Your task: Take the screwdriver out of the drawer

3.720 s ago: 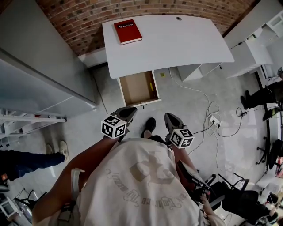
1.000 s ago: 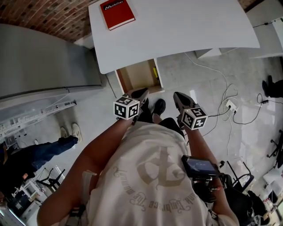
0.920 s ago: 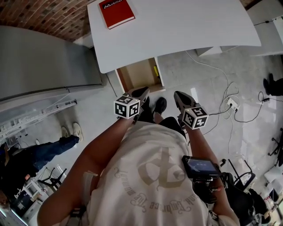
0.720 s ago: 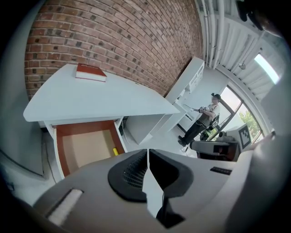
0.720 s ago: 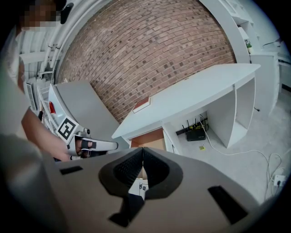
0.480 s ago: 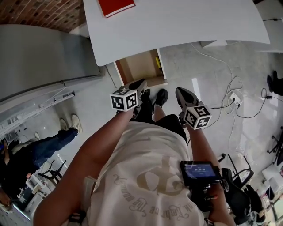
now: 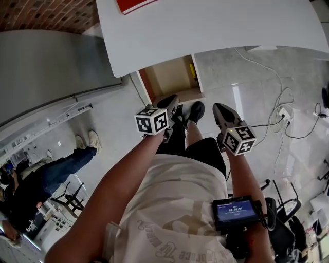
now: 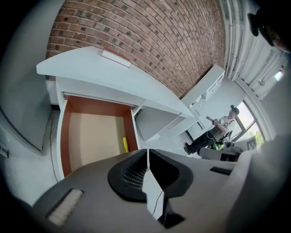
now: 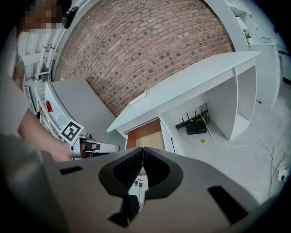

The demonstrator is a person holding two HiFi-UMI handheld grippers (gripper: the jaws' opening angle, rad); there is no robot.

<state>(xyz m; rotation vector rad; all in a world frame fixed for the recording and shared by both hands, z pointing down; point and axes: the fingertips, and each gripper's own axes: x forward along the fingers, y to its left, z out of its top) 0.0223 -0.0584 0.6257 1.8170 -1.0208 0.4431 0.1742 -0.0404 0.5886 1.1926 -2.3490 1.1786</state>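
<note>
**Yellow screwdriver in the open drawer, both claws shut and empty**

Yellow-handled, the screwdriver (image 7: 192, 69) lies along the right wall of the open wooden drawer (image 7: 147, 86) under the white desk (image 7: 216, 25). The left gripper (image 7: 173, 100) and the right gripper (image 7: 220, 108) hang side by side in front of the drawer. Each has its jaws pressed together with nothing between them.

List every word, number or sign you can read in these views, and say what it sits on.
No text can be read.
Small device screen near the person's right arm: a row of digits, too small to read.
Red book on the desk: only a corner in view, no print showing.
Marker cubes: black-and-white square patterns, no words.
</note>
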